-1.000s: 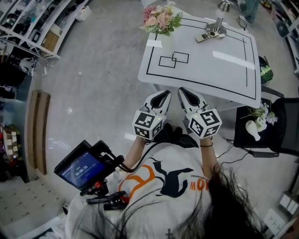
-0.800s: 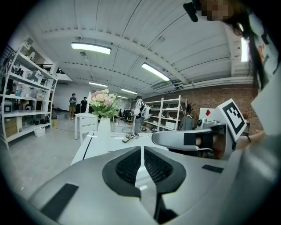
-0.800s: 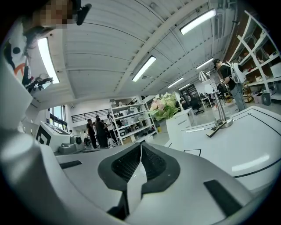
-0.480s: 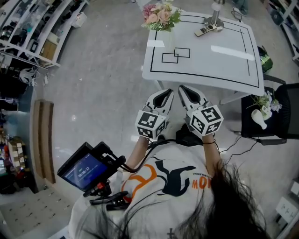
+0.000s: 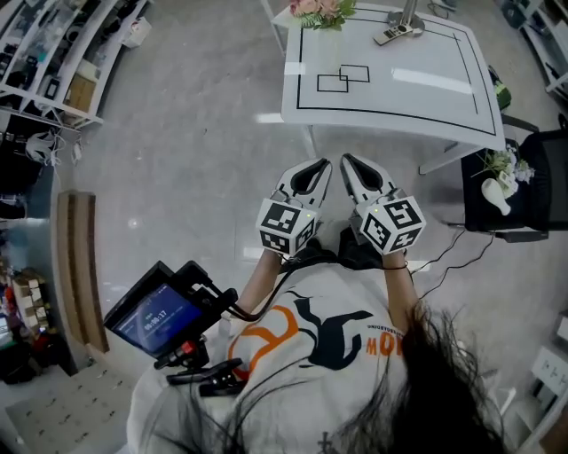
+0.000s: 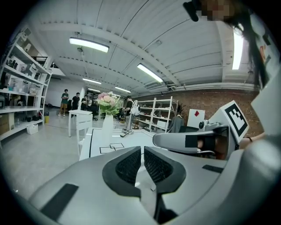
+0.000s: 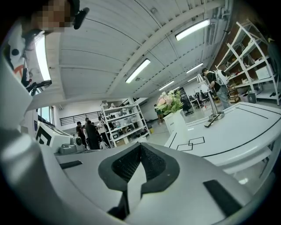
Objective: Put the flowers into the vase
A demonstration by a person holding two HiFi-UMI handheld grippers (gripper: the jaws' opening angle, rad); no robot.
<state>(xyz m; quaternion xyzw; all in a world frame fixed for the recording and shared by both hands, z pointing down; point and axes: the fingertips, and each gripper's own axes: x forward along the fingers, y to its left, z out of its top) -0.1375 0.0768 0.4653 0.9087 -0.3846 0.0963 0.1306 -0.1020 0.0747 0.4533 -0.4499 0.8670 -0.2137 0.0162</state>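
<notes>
- White table (image 5: 399,97): a black border line and two overlapping outlined squares (image 5: 343,79) are marked on it.
- Flowers (image 5: 321,9): pink with green leaves, they are set at the table's far left corner, standing in a white vase (image 6: 107,126).
- Left gripper (image 5: 316,165): held over the floor, short of the table's near edge. The jaws are brought almost together, nothing between.
- Right gripper (image 5: 347,160): held just beside the left. The jaws are pressed together, empty.
- Remote (image 5: 393,34): laid near the far edge, beside a metal stand (image 5: 410,11).
- Chair (image 5: 532,208): black, right of the table. A second vase (image 5: 494,195) is laid on it.
</notes>
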